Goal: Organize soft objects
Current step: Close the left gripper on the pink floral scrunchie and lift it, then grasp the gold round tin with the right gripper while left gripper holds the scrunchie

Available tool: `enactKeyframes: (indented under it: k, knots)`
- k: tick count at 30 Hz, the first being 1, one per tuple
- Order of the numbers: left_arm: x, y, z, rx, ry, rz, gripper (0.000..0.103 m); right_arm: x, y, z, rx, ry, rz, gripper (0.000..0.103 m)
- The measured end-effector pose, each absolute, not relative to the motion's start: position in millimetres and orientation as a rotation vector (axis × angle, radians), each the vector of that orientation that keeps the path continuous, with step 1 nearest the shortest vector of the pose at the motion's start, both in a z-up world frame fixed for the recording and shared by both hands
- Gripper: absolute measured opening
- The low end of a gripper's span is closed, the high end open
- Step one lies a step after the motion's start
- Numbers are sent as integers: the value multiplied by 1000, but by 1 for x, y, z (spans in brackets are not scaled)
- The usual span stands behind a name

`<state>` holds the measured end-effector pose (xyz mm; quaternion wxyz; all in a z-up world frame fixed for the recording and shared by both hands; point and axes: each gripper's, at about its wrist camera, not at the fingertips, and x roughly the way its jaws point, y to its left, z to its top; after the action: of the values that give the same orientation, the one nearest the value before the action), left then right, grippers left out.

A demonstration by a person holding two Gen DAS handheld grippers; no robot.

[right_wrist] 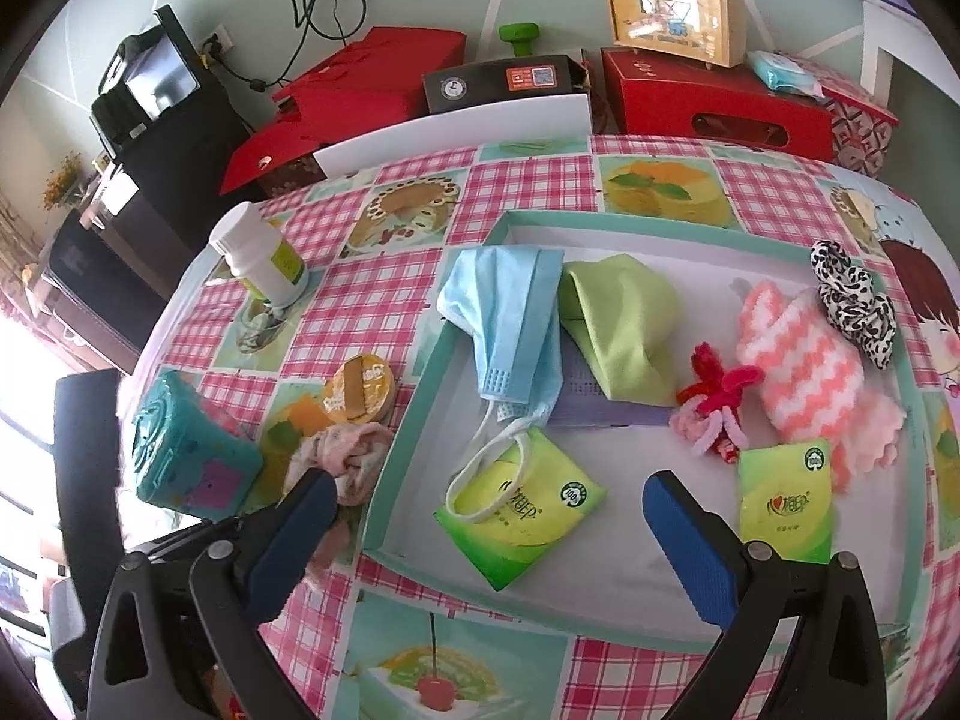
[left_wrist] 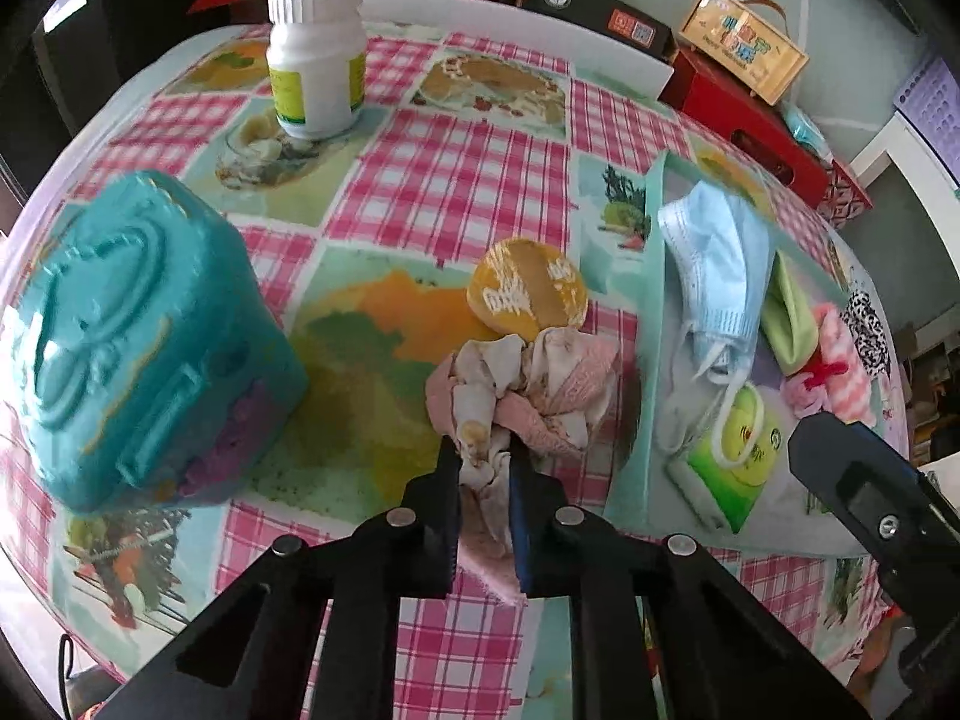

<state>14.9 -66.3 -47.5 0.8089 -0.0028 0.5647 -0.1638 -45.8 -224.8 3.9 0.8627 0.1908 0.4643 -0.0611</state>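
A crumpled pink and white cloth bundle point(left_wrist: 528, 384) lies on the checked tablecloth, just left of the teal-rimmed tray point(left_wrist: 651, 276). My left gripper point(left_wrist: 483, 456) is shut on the bundle's near end, with fabric pinched between its pads. In the right wrist view the same bundle point(right_wrist: 348, 450) sits beside the tray point(right_wrist: 498, 222). The tray holds a blue face mask point(right_wrist: 510, 312), a green cloth point(right_wrist: 624, 324), a pink and white knitted cloth point(right_wrist: 804, 372), a leopard scrunchie point(right_wrist: 852, 300) and two green tissue packs point(right_wrist: 522, 510). My right gripper point(right_wrist: 486, 486) hangs open over the tray's near side, holding nothing.
A teal plastic box point(left_wrist: 138, 348) stands left of the bundle, an orange round tin point(left_wrist: 528, 288) just behind it, and a white bottle point(left_wrist: 318, 54) farther back. Red boxes point(right_wrist: 708, 102) and a black box line the far table edge.
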Motion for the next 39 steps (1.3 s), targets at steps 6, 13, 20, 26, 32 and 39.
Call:
enactKeyframes:
  k: [6,13,20,26,32,39]
  knots:
    - [20,-59,-19,-35,1143,-364,14,-43,-226,7,386,959,-142,103]
    - [42,-51,17,-74,1063,-346,13,-35,-225,12,358,934,-155,103]
    - [76,-31,26,-139,1087,-282,13,-17,-210,14,314,915,-126,99]
    - [97,-14,28,-171,1071,-211,13,13,-172,14,205,916,-26,94]
    - [108,-2,23,-184,1067,-174,13,42,-139,-2,103,980,63,85]
    - [111,6,19,-195,1074,-169,14,70,-131,-28,57,1076,72,76]
